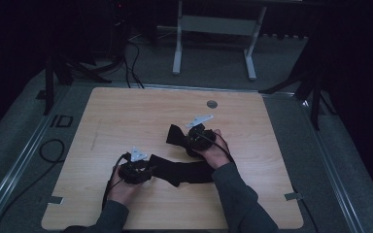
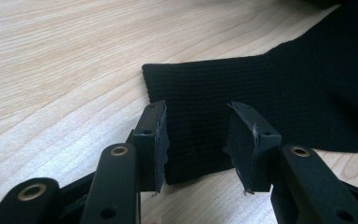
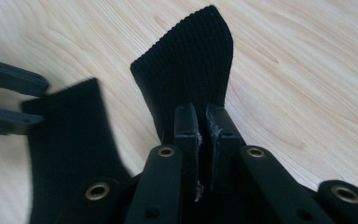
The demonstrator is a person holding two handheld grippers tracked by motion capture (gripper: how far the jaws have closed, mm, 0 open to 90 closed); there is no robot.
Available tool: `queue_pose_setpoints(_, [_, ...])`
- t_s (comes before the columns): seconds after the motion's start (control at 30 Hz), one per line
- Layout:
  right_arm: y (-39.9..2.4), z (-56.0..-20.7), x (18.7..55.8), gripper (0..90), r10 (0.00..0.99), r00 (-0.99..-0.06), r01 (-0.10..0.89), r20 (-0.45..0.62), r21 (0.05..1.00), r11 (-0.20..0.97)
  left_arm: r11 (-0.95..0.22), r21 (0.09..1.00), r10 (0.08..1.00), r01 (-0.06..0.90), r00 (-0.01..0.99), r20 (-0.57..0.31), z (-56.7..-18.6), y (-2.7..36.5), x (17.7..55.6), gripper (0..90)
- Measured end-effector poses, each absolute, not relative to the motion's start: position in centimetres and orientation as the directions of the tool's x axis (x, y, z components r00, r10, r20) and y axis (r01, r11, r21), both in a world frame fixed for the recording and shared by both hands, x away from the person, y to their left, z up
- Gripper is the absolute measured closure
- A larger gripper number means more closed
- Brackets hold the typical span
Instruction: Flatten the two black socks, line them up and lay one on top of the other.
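In the right gripper view, two black jaws with brass-ringed rivet holes rise from the bottom edge, and the right gripper point(image 3: 204, 128) is clenched on a ribbed black sock point(image 3: 186, 74) whose cuff end stands up in a fan shape above the pads. The knit shows fine vertical ribs, matte against the pale, wavy-grained wooden table point(image 3: 298, 70). In the left gripper view, the left gripper point(image 2: 198, 140) is released, with frayed pads standing apart on either side of the sock's flat squared end, which lies on the wood and reaches in between them; whether they touch it I cannot tell. In the high view the sock point(image 1: 179, 170) stretches across the lower centre of the table, from the left gripper point(image 1: 143, 171) up to the right gripper point(image 1: 187, 138).
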State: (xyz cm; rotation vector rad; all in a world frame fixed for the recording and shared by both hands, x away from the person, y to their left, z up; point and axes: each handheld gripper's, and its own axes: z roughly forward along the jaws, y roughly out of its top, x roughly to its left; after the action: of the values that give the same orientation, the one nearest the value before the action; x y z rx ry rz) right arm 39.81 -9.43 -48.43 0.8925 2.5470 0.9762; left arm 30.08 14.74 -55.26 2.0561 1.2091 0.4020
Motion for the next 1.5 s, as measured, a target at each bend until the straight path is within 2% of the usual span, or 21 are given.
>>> queue_pose_setpoints(0.57, [-7.2, -45.8, 35.3, 84.0, 0.641, -0.767, 0.466, 0.025, 0.708, 0.53, -0.195, 0.759, 0.895, 0.621, 0.43, -0.122, -53.7, 16.9, 29.3, 60.7])
queue_pose_setpoints(1.0, [-3.9, -49.9, 33.4, 84.0, 0.644, -0.76, 0.537, 0.082, 0.638, 0.552, -0.145, 0.782, 0.914, 0.606, 0.385, -0.129, -53.2, 17.9, 28.8, 64.1])
queue_pose_setpoints(1.5, [-3.1, -51.9, 32.7, 83.7, 0.64, -0.762, 0.553, 0.101, 0.615, 0.562, -0.182, 0.769, 0.904, 0.613, 0.412, -0.114, -53.5, 17.3, 29.0, 67.7])
